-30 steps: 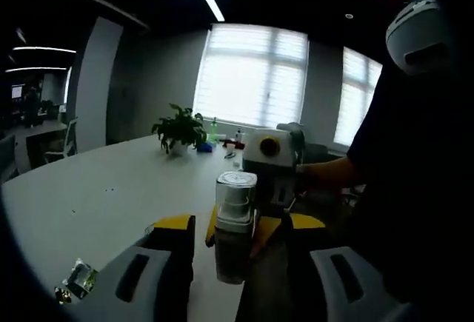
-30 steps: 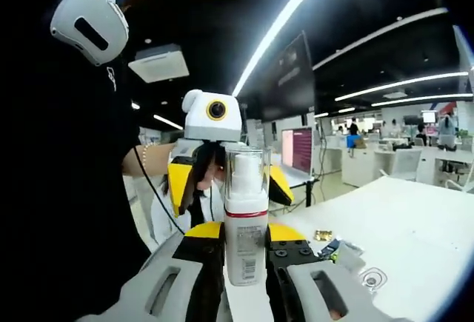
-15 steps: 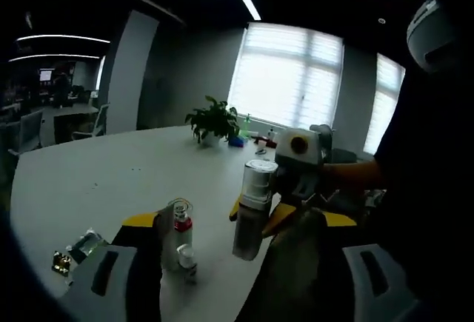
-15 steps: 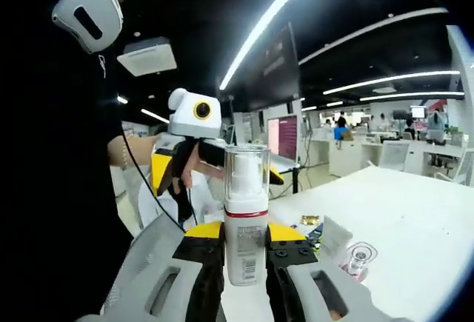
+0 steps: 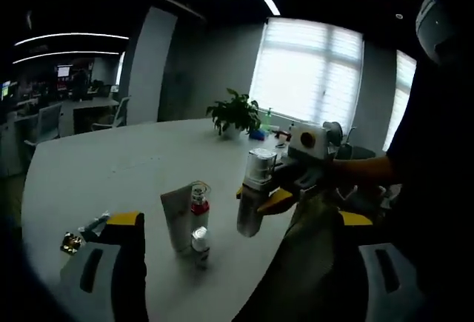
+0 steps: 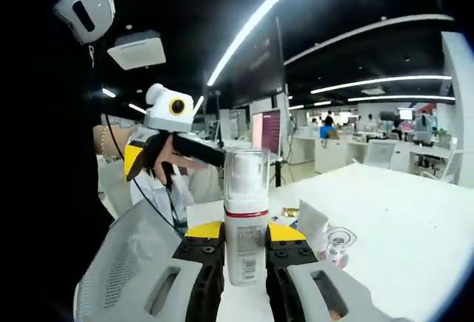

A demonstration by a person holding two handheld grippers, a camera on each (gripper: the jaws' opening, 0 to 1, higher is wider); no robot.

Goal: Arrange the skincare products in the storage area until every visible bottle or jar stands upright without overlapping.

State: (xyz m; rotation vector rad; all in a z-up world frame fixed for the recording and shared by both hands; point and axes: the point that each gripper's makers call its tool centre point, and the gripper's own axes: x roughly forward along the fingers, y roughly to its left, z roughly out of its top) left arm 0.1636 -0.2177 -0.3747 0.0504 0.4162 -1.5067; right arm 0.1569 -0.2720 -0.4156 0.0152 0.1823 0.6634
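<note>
My right gripper pinches a clear-capped white spray bottle upright; my left gripper, jaws spread, faces small bottles on the white table.

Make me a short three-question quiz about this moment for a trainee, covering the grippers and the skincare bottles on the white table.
1. True or false: the right gripper is shut on the white spray bottle with a clear cap and red band.
2. Multiple choice: on the white table in the left gripper view, the white squeeze tube stands A) far from every bottle, B) right beside the small clear-capped bottle with a red collar, C) inside a basket.
3. Fill in: the left gripper has its jaws ____, with nothing between them.

Key: 1 true. 2 B. 3 open.
</note>
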